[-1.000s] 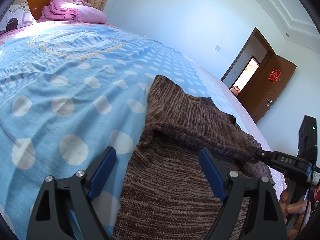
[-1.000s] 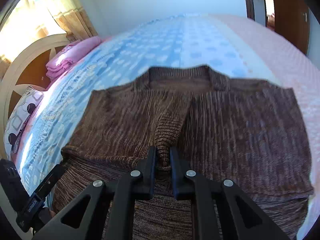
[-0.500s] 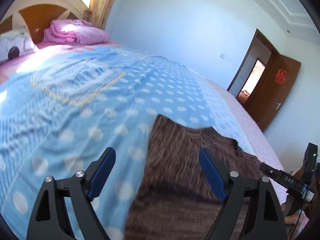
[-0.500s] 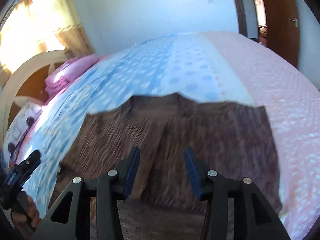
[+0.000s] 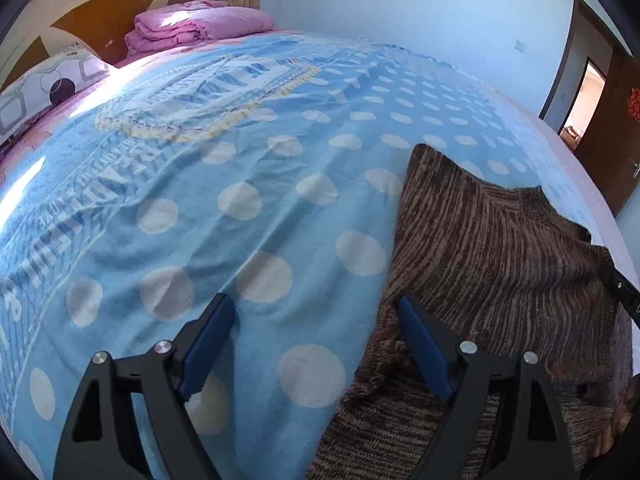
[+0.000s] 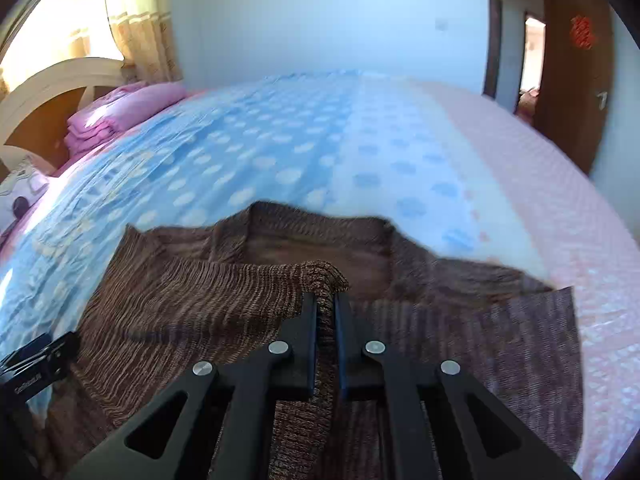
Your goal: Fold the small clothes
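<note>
A: Bed [image 5: 248, 208], blue dotted cover. Brown knit sweater [image 6: 200, 304] spread on its near side, by the pink edge.
B: Pink quilt [image 5: 200, 26] folded at the headboard.
A: Left tool [image 5: 316, 332]: jaws wide, empty, right finger over the sweater's edge.
B: Right tool [image 6: 326, 308]: clamped on a lifted sweater fold.

Sunlit bedroom: pale blue wall [image 6: 320, 20], curtained window [image 6: 132, 20], open brown door [image 6: 576, 92].

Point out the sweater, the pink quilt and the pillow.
sweater [image 6: 192, 304]: right wrist view, its raised knit fold.
pink quilt [image 5: 200, 26]: left wrist view, top of the folded stack.
pillow [image 5: 48, 88]: left wrist view, its patterned face.
</note>
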